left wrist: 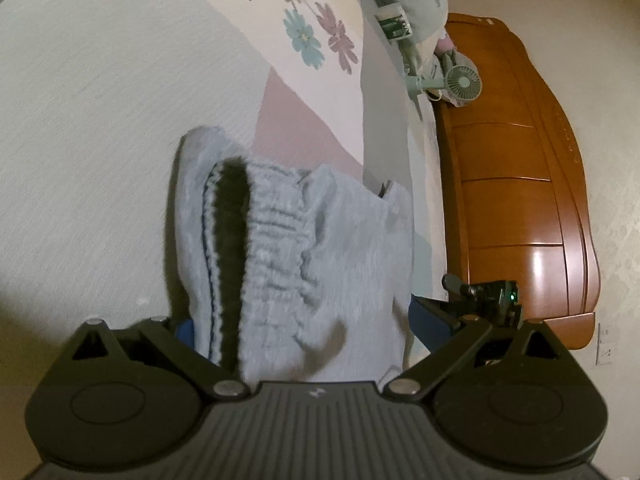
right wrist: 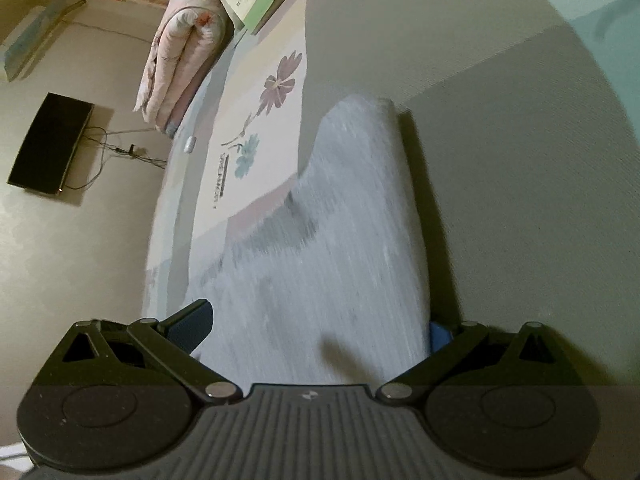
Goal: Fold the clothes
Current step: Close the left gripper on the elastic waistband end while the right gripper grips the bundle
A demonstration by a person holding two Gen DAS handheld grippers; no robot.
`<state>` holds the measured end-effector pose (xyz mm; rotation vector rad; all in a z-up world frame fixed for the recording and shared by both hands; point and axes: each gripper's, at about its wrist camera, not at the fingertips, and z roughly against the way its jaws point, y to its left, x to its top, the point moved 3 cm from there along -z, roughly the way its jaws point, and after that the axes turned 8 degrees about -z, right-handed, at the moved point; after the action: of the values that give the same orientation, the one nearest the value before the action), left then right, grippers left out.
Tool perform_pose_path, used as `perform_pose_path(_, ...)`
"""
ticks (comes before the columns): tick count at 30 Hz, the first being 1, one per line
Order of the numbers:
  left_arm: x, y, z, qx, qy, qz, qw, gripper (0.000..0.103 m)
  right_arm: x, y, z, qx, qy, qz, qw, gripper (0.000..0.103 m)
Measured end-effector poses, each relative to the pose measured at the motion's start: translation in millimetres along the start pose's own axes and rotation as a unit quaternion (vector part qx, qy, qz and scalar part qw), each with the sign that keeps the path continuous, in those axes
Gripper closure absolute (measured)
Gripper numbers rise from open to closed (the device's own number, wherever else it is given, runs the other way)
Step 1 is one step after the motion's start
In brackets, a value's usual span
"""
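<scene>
I have both claws, left claw (left wrist: 298, 328) and right claw (right wrist: 320, 330), clamped on the fluffy pale-blue fleece garment (left wrist: 320, 248), lifted above the bed (left wrist: 100, 100); folding appears unfinished.

Left gripper (left wrist: 300, 326): black ribbed housing, small pale logo, two round side discs, angled black linkage arms with silver pivot pins, blue finger pads (left wrist: 426, 326). Right gripper (right wrist: 316, 326): identical build, dark blue pads.
</scene>
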<state>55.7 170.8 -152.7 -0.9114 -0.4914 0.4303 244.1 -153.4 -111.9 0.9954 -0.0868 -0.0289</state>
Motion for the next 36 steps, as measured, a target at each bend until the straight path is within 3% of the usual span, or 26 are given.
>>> perform_pose_path(5, -12, 1, 5, -0.004, 0.010, 0.006, 0.9999, 0.005, -9, -6, 6, 0.022, 0.000, -0.008, 1.000, 0.000)
perform_pose_path(11, -22, 6, 10, -0.018, 0.024, 0.011, 0.9995, 0.004, -48, -5, 17, 0.023, 0.030, 0.010, 0.999, 0.000)
perform_pose_path(16, -7, 0, 0, -0.015, 0.021, -0.019, 0.9995, 0.004, -39, -4, 12, 0.030, 0.025, 0.005, 0.999, 0.000)
perform_pose_path(21, -19, 0, 9, -0.023, 0.012, -0.027, 0.9993, 0.005, -29, -3, 6, 0.038, 0.019, -0.003, 0.999, 0.000)
perform_pose_path(25, -29, 6, 17, -0.051, 0.019, -0.010, 0.9985, 0.005, -49, -2, 9, 0.040, 0.045, 0.007, 0.998, 0.000)
perform_pose_path(30, -18, 1, 8, -0.037, 0.034, -0.029, 0.9983, 0.005, -48, -2, 8, 0.043, 0.048, 0.006, 0.998, 0.000)
perform_pose_path(33, -16, -1, 7, -0.034, 0.036, -0.037, 0.9981, 0.007, -37, -4, 5, 0.055, 0.043, -0.003, 0.998, 0.000)
perform_pose_path(36, -21, 7, 15, -0.035, 0.018, -0.036, 0.9986, 0.021, -38, -7, 11, 0.065, 0.045, 0.007, 0.997, 0.002)
